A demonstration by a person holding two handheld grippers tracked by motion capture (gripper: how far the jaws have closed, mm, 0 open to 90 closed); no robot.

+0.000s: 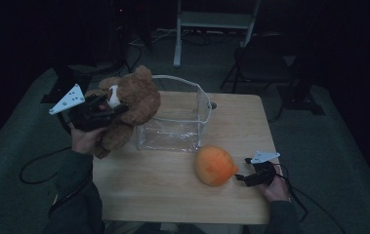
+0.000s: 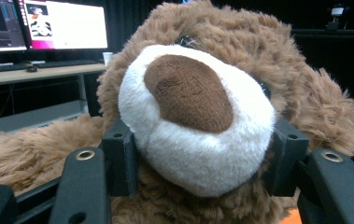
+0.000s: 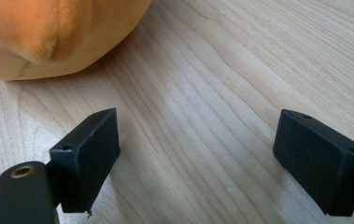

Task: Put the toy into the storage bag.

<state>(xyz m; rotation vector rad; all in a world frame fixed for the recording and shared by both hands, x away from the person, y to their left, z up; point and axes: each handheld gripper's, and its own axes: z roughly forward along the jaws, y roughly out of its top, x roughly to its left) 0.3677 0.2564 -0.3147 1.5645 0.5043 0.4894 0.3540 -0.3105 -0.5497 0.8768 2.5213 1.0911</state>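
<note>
We hold the bear (image 1: 133, 100) left of the bin (image 1: 204, 105).
Left hand-held gripper (image 1: 105, 110) clamps its muzzle; right hand-held gripper (image 1: 241, 177) gapes wide, right of the bin.

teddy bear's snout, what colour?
White snout with a brown nose patch, on the brown teddy bear. Clearest in the left gripper view.

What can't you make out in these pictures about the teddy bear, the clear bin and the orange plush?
- Teddy bear: body and legs, left gripper view, hidden by its own head and the fingers.
- Clear bin: inside, high view, dim and glary.
- Orange plush: shape, right gripper view, cut off by the top edge.
</note>
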